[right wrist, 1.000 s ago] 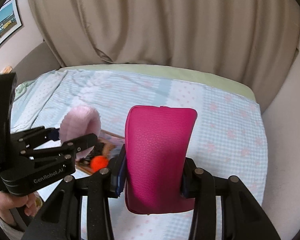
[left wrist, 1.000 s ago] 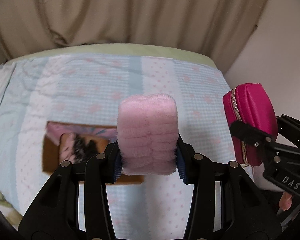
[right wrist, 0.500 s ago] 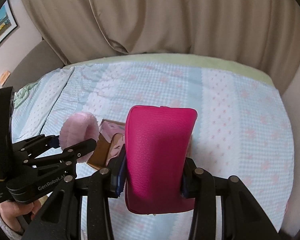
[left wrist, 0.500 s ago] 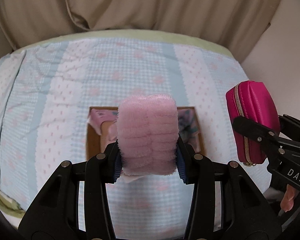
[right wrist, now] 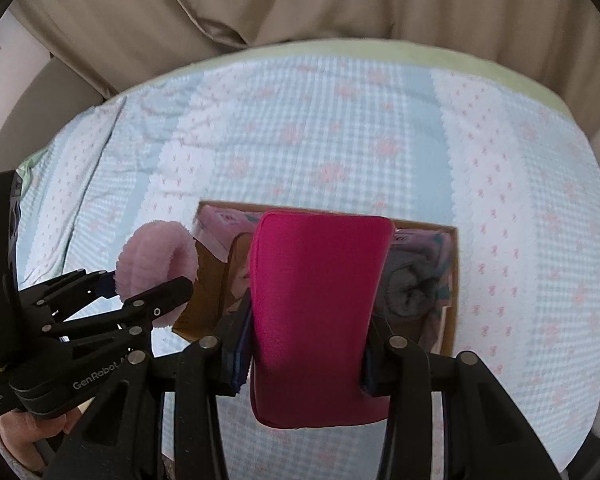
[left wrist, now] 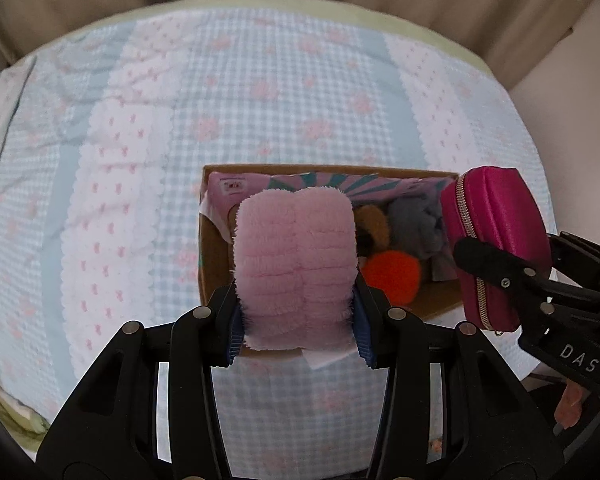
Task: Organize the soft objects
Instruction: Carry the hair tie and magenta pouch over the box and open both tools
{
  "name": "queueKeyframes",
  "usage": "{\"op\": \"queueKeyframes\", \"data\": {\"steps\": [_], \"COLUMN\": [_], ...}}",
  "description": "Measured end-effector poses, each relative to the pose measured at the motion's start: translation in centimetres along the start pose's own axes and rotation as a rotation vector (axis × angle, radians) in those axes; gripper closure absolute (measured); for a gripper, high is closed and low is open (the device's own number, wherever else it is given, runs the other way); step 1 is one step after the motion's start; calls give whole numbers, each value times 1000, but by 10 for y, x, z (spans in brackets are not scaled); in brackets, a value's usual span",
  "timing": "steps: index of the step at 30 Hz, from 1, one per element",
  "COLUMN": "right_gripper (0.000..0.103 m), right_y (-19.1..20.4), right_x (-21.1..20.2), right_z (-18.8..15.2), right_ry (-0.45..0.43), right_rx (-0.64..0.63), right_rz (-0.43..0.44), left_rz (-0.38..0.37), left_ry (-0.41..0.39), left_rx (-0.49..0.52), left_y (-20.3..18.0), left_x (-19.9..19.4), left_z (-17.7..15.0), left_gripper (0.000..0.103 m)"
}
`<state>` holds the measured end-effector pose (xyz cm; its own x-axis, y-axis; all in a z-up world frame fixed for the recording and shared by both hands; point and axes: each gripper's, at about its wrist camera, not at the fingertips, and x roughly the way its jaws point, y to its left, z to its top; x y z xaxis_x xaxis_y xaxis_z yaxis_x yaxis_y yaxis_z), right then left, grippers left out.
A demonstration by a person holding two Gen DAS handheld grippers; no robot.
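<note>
Both loads hang over the cardboard box, ready to drop. The left gripper is clamped on a fluffy pink roll; the right gripper pinches a magenta pouch (zipper sideways). Next, I judge: lower, then let go inside the walls.

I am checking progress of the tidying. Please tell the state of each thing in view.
left gripper: shut on pink fluffy roll
right gripper: shut on magenta pouch, zipped
cardboard box: open, partly filled
grey cloth: rolled, in box
orange ball: in box
</note>
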<state>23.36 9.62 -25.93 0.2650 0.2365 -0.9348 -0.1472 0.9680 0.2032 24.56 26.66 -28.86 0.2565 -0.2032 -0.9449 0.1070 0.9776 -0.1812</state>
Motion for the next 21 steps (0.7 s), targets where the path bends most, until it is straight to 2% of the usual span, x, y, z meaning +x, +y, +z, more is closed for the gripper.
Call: {"op": "queueKeyframes", "data": {"steps": [6, 12, 18, 20, 21], "right_gripper": [64, 64, 63, 57, 46], "right_y": [-8, -17, -21, -21, -22], "right_x": [47, 103, 129, 133, 134], "right_z": [16, 22, 29, 32, 34], "right_ry": [89, 196, 246, 252, 253], "right_rx": [19, 33, 55, 56, 59], "right_rz": [22, 66, 109, 112, 123], "left_rz": [23, 46, 59, 62, 75], "left_ry": [82, 182, 231, 212, 202], "left_rx": [11, 16, 45, 64, 81], "left_y": [9, 13, 7, 4, 0], "left_x": [46, 100, 124, 123, 122], "left_z": [8, 0, -10, -9, -9], "left_gripper": [62, 63, 61, 46, 16]}}
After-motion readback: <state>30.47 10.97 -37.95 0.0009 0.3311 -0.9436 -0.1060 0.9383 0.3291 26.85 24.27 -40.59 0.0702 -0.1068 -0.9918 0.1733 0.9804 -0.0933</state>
